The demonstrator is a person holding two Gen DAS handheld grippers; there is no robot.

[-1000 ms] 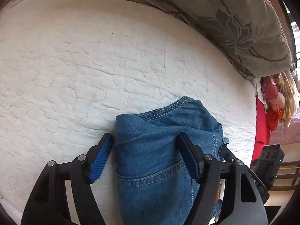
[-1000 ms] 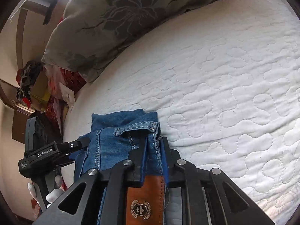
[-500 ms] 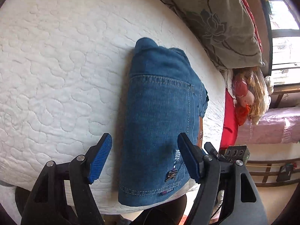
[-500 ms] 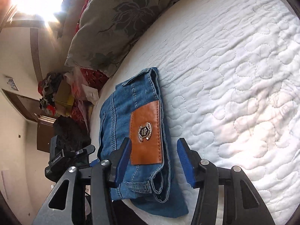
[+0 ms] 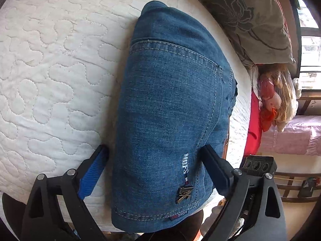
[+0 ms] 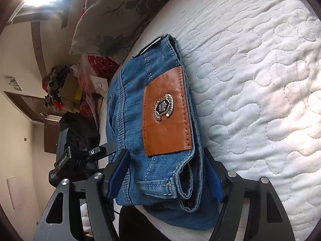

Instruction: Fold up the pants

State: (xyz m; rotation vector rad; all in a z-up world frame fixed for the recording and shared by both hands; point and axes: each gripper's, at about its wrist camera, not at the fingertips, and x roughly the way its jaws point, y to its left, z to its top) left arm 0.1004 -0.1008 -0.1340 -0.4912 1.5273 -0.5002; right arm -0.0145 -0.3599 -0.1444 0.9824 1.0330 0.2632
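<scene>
One folded pair of jeans is seen lying at the edge of the bed, near one floral pillow. Two tools are counted. The left hand-held gripper is angled downward, its jaws opening astride the denim; the right hand-held gripper likewise, jaws opening, nothing clamped.

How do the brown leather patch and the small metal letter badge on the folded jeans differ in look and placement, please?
The leather patch is a broad tan rectangle with red stitching and an oval emblem, sitting by the waistband; the metal badge is a small bronze-coloured letter piece, near the back pocket's stitched edge, below white lettering. Both are brand trims on the same folded jeans.
</scene>
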